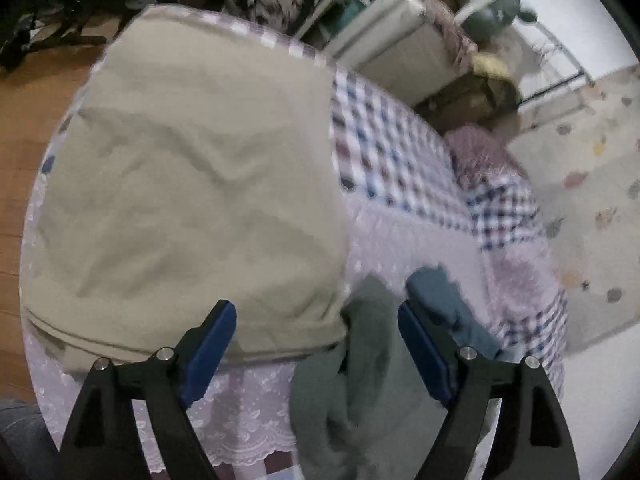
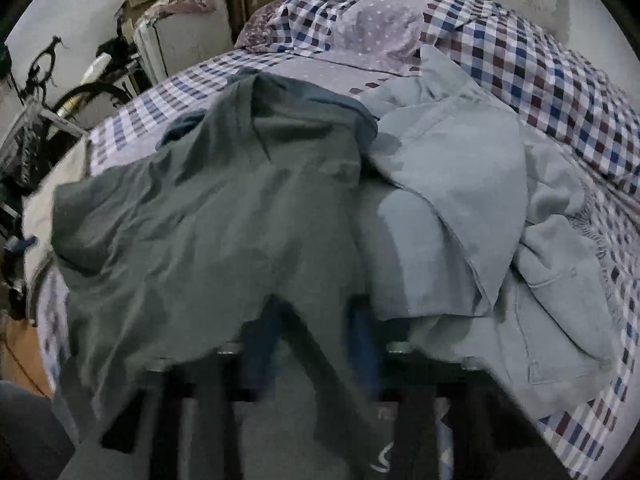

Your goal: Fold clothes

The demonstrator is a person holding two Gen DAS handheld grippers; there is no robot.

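Left wrist view shows my left tongs (image 1: 316,320) spread wide, with nothing between the two blue pads (image 1: 208,344). They hang over the bed (image 1: 400,152), which has a checked cover. A tan cloth (image 1: 188,184) lies folded and flat on the bed, from about nine o'clock up to twelve o'clock of the tongs. Its near edge sits just past my left pad. A dark green shirt (image 1: 360,360) bunches up between the pads and hangs toward six o'clock. A bit of blue cloth (image 1: 444,300) lies at about two o'clock, beside my right pad.

Right wrist view is filled with clothes. The dark green shirt (image 2: 224,216) drapes right over my right tongs (image 2: 312,340) and hides most of them. The picture is blurry there, so I cannot tell if they pinch the shirt or not. A light gray-blue shirt (image 2: 472,184) lies rumpled on the bed (image 2: 560,92) at about two o'clock, touching the green one. Boxes (image 2: 176,28) stand beyond the bed at eleven o'clock.
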